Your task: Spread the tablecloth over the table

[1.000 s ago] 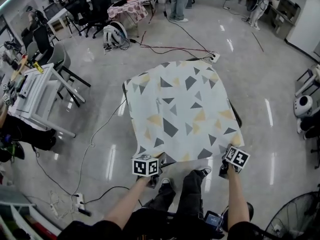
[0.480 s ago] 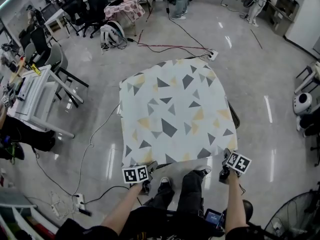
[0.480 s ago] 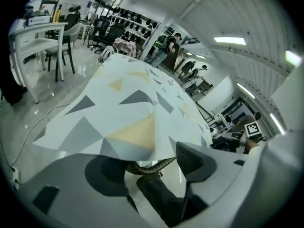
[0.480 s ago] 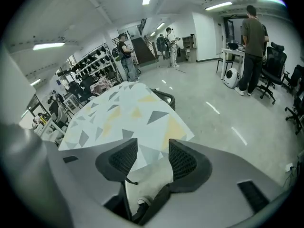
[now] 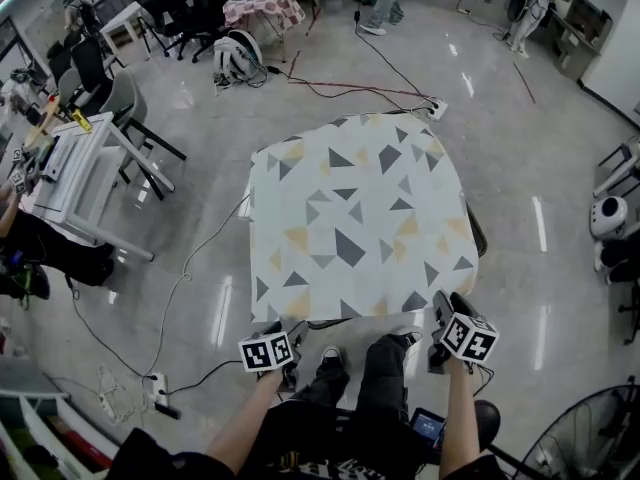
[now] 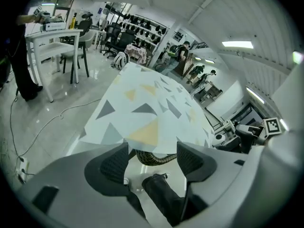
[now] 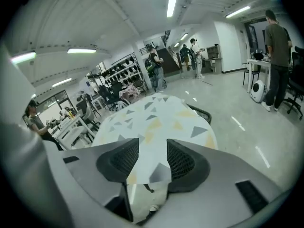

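The tablecloth (image 5: 360, 218), white with grey and yellow triangles, lies flat over the square table and hangs a little over its near edge. My left gripper (image 5: 281, 330) is just off the cloth's near left corner. Its jaws are opening and nothing is between them. In the left gripper view the cloth (image 6: 147, 103) hangs beyond the left gripper (image 6: 152, 158). My right gripper (image 5: 441, 306) is by the near right corner. Its jaws are closing slightly. The cloth's edge (image 7: 152, 122) shows in the gap of the right gripper (image 7: 153, 159), and the pads do not press on it.
The person's legs and shoes (image 5: 330, 360) are at the table's near side. A white desk (image 5: 75, 173) and chairs stand at the left. Cables and a power strip (image 5: 160, 405) lie on the floor. A fan (image 5: 590, 438) is at the lower right.
Both grippers have opened and let go of the cloth's near corners. They have drawn back from the table, the left one also to the left. The cloth now lies flat.
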{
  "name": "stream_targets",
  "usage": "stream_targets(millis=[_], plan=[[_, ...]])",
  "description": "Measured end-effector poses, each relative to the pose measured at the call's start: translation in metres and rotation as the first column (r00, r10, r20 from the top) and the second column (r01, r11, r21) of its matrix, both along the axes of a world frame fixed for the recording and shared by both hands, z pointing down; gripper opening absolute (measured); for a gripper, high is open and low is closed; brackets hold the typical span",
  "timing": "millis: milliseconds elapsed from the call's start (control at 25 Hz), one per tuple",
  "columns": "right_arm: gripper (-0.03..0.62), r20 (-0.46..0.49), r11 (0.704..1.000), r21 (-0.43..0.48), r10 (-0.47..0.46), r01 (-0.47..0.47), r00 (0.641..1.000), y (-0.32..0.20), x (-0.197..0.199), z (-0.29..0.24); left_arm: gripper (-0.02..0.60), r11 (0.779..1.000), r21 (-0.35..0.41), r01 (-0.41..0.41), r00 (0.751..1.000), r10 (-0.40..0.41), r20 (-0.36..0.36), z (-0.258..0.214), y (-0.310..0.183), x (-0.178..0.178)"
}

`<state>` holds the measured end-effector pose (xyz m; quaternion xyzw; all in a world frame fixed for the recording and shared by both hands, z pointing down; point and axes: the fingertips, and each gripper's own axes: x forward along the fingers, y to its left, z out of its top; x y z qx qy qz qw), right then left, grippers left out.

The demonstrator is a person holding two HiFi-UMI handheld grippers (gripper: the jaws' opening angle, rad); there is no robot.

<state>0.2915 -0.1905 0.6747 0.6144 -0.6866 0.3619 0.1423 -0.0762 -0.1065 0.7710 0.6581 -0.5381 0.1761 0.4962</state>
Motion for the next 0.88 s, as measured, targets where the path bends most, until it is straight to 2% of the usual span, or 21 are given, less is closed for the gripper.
stream_targets(millis=[120, 240, 320, 440, 560, 760, 880], plan=[[0.195, 0.063, 0.999, 0.041, -0.035, 0.033, 0.997, 0.002, -0.034, -0.027, 0.316, 0.997, 0.066, -0.027, 1.000, 0.027, -0.002, -0.018, -0.001, -0.002], [0.191, 0.100, 0.994, 0.081, -0.074, 0.066, 0.992, 0.013, -0.065, -0.056, 0.314, 0.980, 0.151, -0.131, 0.991, 0.136, -0.019, -0.040, -0.003, 0.012], [0.186, 0.114, 0.990, 0.113, -0.103, 0.090, 0.988, 0.020, -0.082, -0.076, 0.311, 0.950, 0.221, -0.219, 0.975, 0.224, 0.004, -0.060, -0.007, 0.023], [0.176, 0.139, 0.981, 0.149, -0.146, 0.125, 0.980, 0.030, -0.106, -0.099, 0.282, 0.889, 0.311, -0.337, 0.941, 0.332, 0.070, -0.088, -0.012, 0.038], [0.166, 0.141, 0.974, 0.162, -0.182, 0.158, 0.973, 0.044, -0.125, -0.116, 0.257, 0.836, 0.376, -0.400, 0.914, 0.394, 0.097, -0.116, -0.012, 0.050], [0.158, 0.147, 0.963, 0.175, -0.229, 0.202, 0.962, 0.063, -0.147, -0.134, 0.242, 0.792, 0.460, -0.402, 0.909, 0.406, 0.095, -0.152, -0.010, 0.056], [0.152, 0.147, 0.958, 0.174, -0.252, 0.226, 0.956, 0.071, -0.153, -0.140, 0.238, 0.773, 0.481, -0.413, 0.903, 0.418, 0.102, -0.166, -0.003, 0.062]])
